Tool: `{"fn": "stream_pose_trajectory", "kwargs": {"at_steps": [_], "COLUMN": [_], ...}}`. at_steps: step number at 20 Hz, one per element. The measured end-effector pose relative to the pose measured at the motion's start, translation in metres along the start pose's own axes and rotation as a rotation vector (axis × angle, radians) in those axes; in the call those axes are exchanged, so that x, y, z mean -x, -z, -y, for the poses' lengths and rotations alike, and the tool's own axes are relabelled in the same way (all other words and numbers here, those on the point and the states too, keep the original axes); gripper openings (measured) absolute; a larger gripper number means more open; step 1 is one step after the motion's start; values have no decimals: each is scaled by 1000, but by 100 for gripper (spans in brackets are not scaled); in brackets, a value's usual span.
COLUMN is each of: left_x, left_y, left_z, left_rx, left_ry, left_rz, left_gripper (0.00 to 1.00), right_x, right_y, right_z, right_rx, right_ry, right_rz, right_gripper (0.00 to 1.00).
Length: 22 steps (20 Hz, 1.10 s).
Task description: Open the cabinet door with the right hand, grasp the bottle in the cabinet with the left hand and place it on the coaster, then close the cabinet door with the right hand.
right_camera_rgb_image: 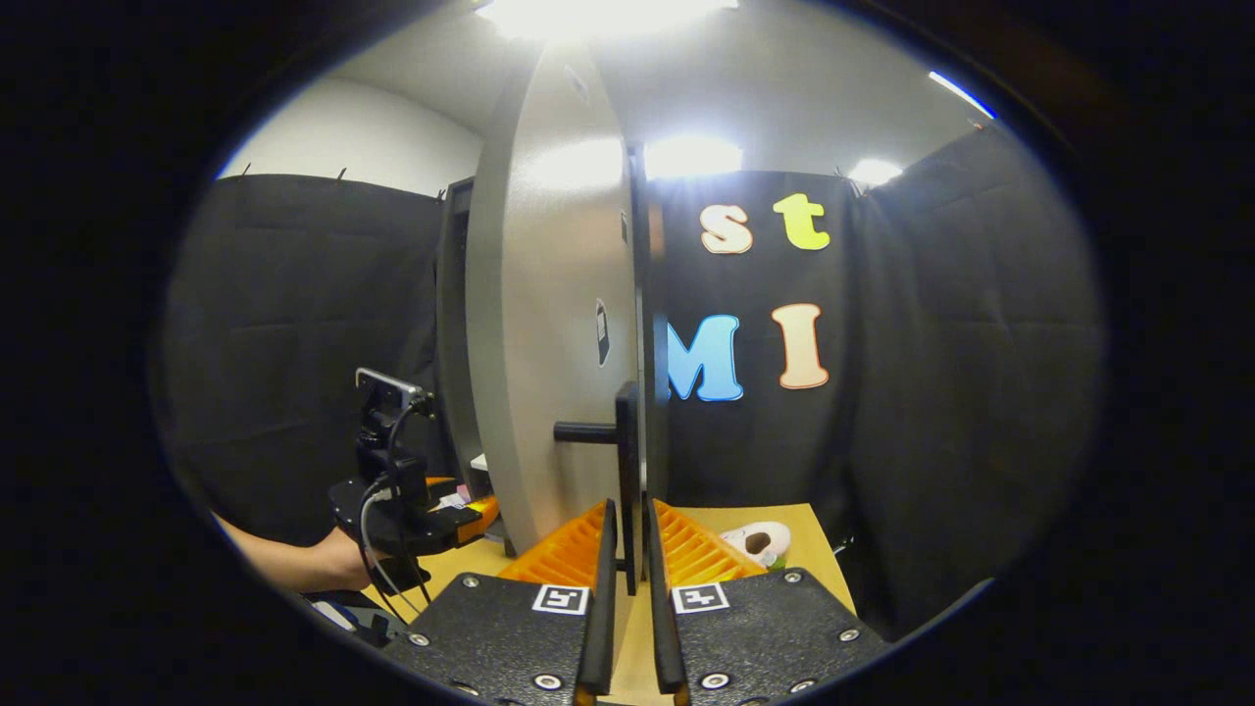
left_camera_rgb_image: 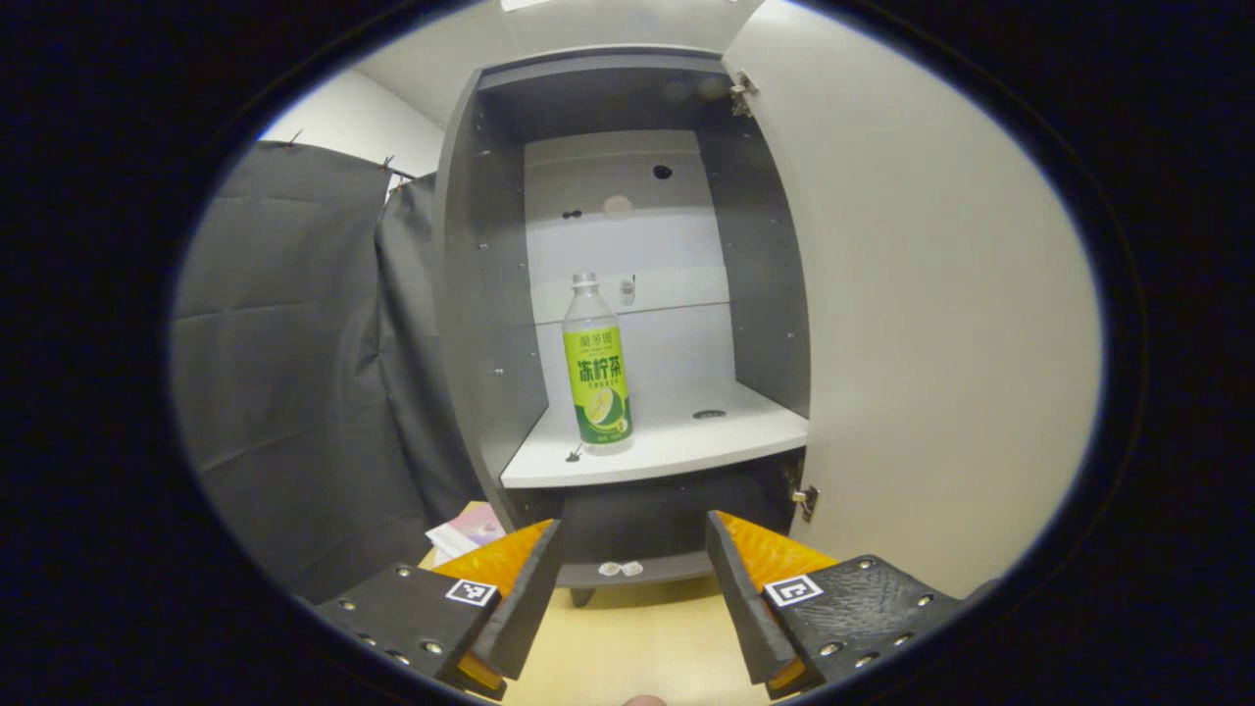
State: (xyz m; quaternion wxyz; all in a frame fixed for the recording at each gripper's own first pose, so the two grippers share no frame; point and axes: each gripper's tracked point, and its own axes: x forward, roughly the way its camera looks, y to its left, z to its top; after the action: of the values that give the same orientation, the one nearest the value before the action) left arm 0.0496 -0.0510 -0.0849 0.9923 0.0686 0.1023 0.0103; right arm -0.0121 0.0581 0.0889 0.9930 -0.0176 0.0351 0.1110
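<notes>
In the left gripper view, the left gripper (left_camera_rgb_image: pixel 634 569) points at the open cabinet (left_camera_rgb_image: pixel 490 294). Its two fingers (left_camera_rgb_image: pixel 525 598) are spread wide apart and hold nothing. The bottle (left_camera_rgb_image: pixel 596 368) stands upright on the white shelf (left_camera_rgb_image: pixel 677 446) inside the cabinet, near the shelf's front left corner. It is up above the fingers and farther back, a bit left of the gap between them, and nothing touches it. The way from the fingers to the bottle is open. The cabinet stands on the wooden counter (left_camera_rgb_image: pixel 637 647). Some papers (left_camera_rgb_image: pixel 466 534) lie on the counter by the cabinet's left foot. The door (left_camera_rgb_image: pixel 931 324) is swung open and takes up the right side of this view.

In the right gripper view, a hand (right_camera_rgb_image: pixel 333 564) at the lower left holds the left gripper (right_camera_rgb_image: pixel 431 520), low over the counter and aimed toward the cabinet. The door (right_camera_rgb_image: pixel 549 343) is seen nearly edge-on, standing out toward the camera. The right gripper (right_camera_rgb_image: pixel 628 559) is level and points straight at the door's edge. Its fingers (right_camera_rgb_image: pixel 600 588) are almost pressed together, one on each side of the dark handle (right_camera_rgb_image: pixel 626 461) on the door. I cannot tell if both fingers press on the handle. To the right, a small white coaster (right_camera_rgb_image: pixel 760 541) lies on the counter near its back right corner, well apart from the bottle.
</notes>
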Motion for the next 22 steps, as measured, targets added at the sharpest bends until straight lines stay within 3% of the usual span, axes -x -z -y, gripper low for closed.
{"fn": "stream_pose_trajectory", "kwargs": {"at_steps": [2,5,6,10,12,13,18,19,22], "left_x": [-23,-58,-69,-109,-127,-136,-183,-193,-216], "left_y": [-9,-20,-25,-40,-48,-53,-74,-76,-80], "left_z": [-9,-16,-17,-23,-28,-29,-40,-41,-46], "left_rx": [-11,-32,-39,-48,-62,-70,-63,-48,-31], "left_ry": [-1,9,12,28,26,28,24,29,30], "left_rz": [16,32,39,63,78,85,121,124,129], "left_gripper": [83,84,85,83,86,82,79,85,85], "right_x": [3,11,10,22,22,22,16,13,-3], "right_y": [-5,0,2,19,24,31,46,45,41], "right_z": [7,24,34,81,92,99,101,101,95], "right_rx": [-12,-31,-42,-64,-67,-52,-54,-44,-12], "right_ry": [31,113,148,327,385,413,493,507,527], "right_rz": [21,17,14,-23,-28,-45,-74,-71,-59], "right_gripper": [23,66,71,80,81,81,83,83,83]}}
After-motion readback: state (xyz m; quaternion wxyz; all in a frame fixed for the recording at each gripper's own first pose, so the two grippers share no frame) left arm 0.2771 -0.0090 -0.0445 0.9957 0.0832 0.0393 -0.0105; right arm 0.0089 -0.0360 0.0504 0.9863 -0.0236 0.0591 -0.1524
